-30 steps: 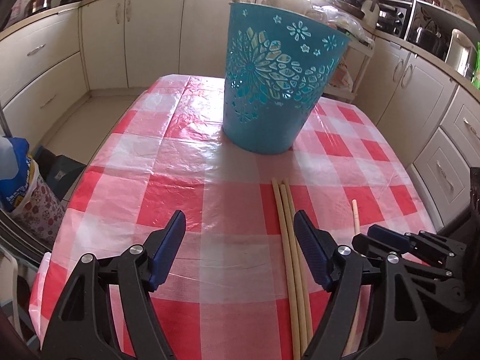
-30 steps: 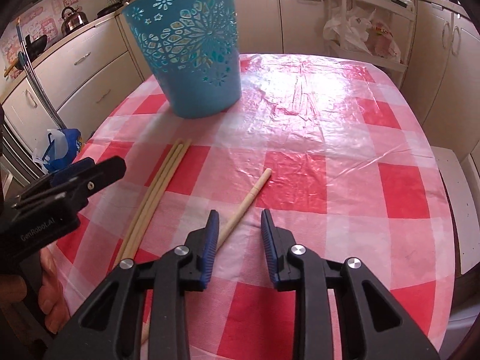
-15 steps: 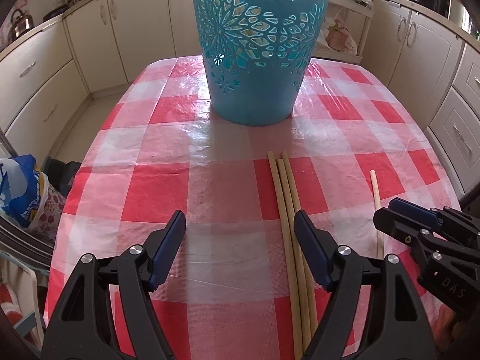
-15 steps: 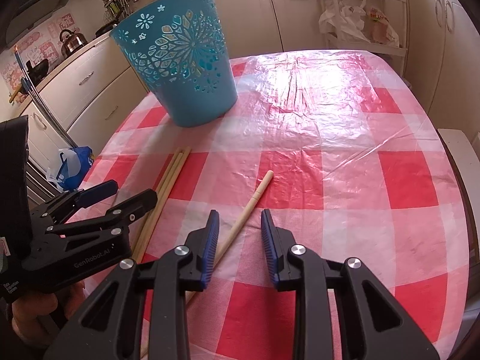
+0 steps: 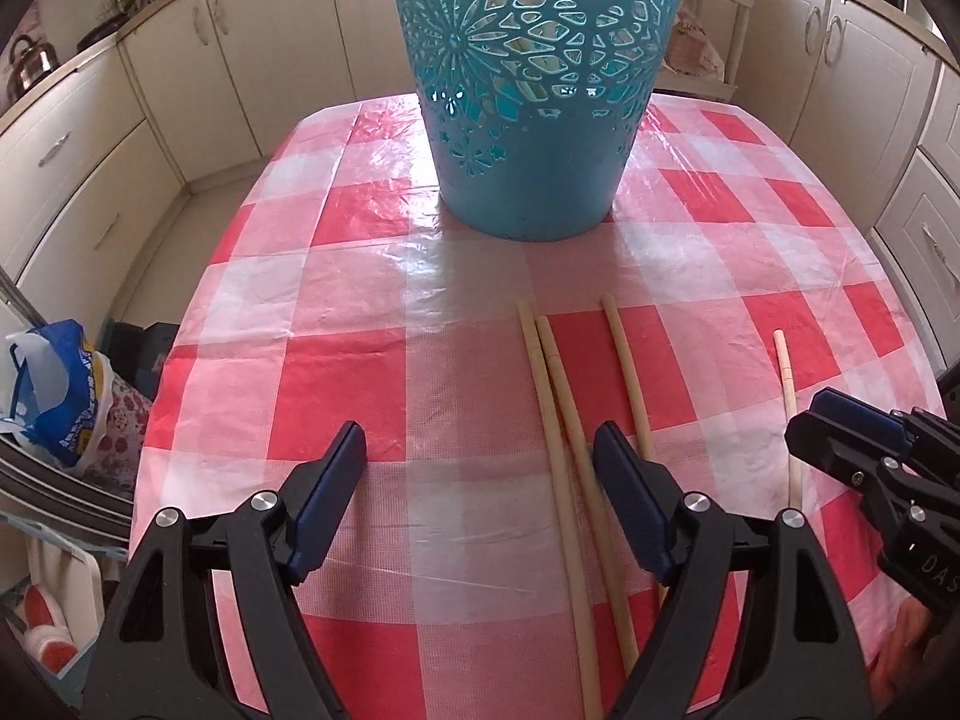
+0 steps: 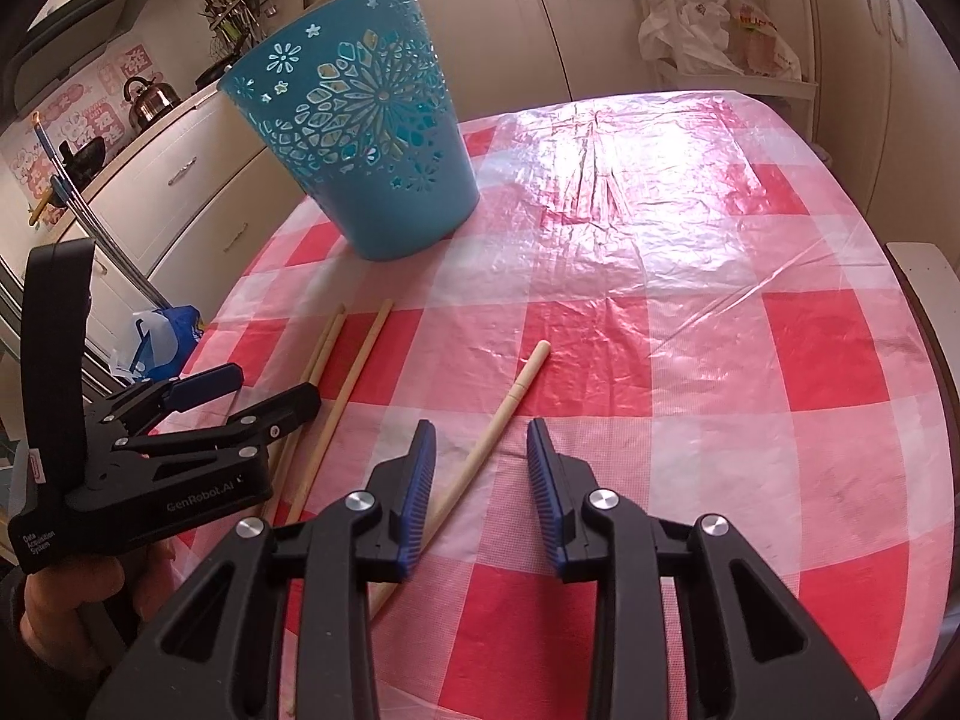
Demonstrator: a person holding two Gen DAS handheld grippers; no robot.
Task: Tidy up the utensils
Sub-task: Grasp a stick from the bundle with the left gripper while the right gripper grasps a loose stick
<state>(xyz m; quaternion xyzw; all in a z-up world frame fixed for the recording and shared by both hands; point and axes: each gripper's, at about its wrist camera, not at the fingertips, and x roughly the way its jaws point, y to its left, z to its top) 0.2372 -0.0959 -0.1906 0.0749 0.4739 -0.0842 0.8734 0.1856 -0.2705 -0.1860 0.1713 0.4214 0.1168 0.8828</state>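
A teal cut-out basket (image 5: 534, 84) stands at the table's far side, also in the right wrist view (image 6: 372, 144). Three wooden chopsticks (image 5: 564, 420) lie on the red-checked cloth; two touch, the third (image 5: 627, 384) lies slightly apart. My left gripper (image 5: 480, 492) is open, low over the cloth, its right finger over them. A fourth chopstick (image 6: 510, 408) lies alone; my right gripper (image 6: 480, 480) is open, just above its near part. The right gripper also shows in the left wrist view (image 5: 852, 456), and the left in the right wrist view (image 6: 240, 396).
The red-checked plastic tablecloth (image 6: 690, 276) covers an oval table. Kitchen cabinets (image 5: 150, 138) ring the room. A blue and white bag (image 5: 54, 396) hangs beside the table's left edge. A white rack with bags (image 6: 720, 30) stands behind the table.
My left gripper has moved forward toward the basket. One of the three chopsticks now lies apart from the other two. My right gripper has opened wider over the single chopstick.
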